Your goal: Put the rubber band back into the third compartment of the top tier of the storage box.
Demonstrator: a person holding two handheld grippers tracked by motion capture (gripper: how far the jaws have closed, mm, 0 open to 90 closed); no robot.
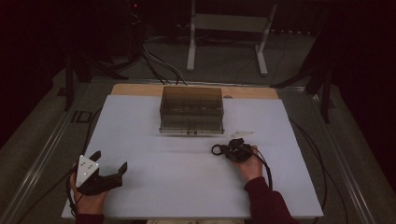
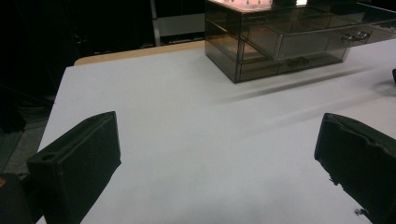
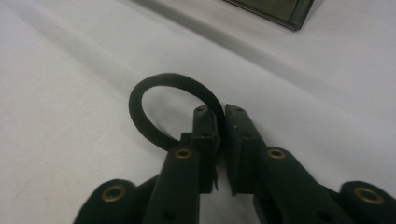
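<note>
Two grippers are on the white surface [image 1: 187, 186], each one in a hand of the person. The right gripper [image 3: 220, 122] is clenched on a black ring [image 3: 154, 93]: in the right gripper view its two jaws pinch the band of the ring between them, and the rest of the ring stands out in front of the jaws, to their left, as a round loop. The loop lies low over the surface, but I cannot tell if it touches it. In the high view the right gripper [image 1: 223, 150] is in the right half of the surface, a little nearer to the near edge than to the far edge, and the ring [image 1: 216, 149] shows at its left end. The right hand [image 1: 252, 165] holds the gripper from behind, with a dark red sleeve [image 1: 266, 200] that comes in from the near edge.

The left gripper [image 1: 110, 161] is released, its jaws stand wide apart with nothing between them. It rests near the near left corner of the surface, and the left hand [image 1: 86, 198] holds it from below. In the left gripper view there is bare white surface between the two black jaws.

A smoky transparent drawer box [image 1: 192, 109] stands at the middle of the far edge, well apart from both grippers. In the left gripper view the drawer box [image 2: 280, 39] has one upper drawer pulled out a little.
</note>
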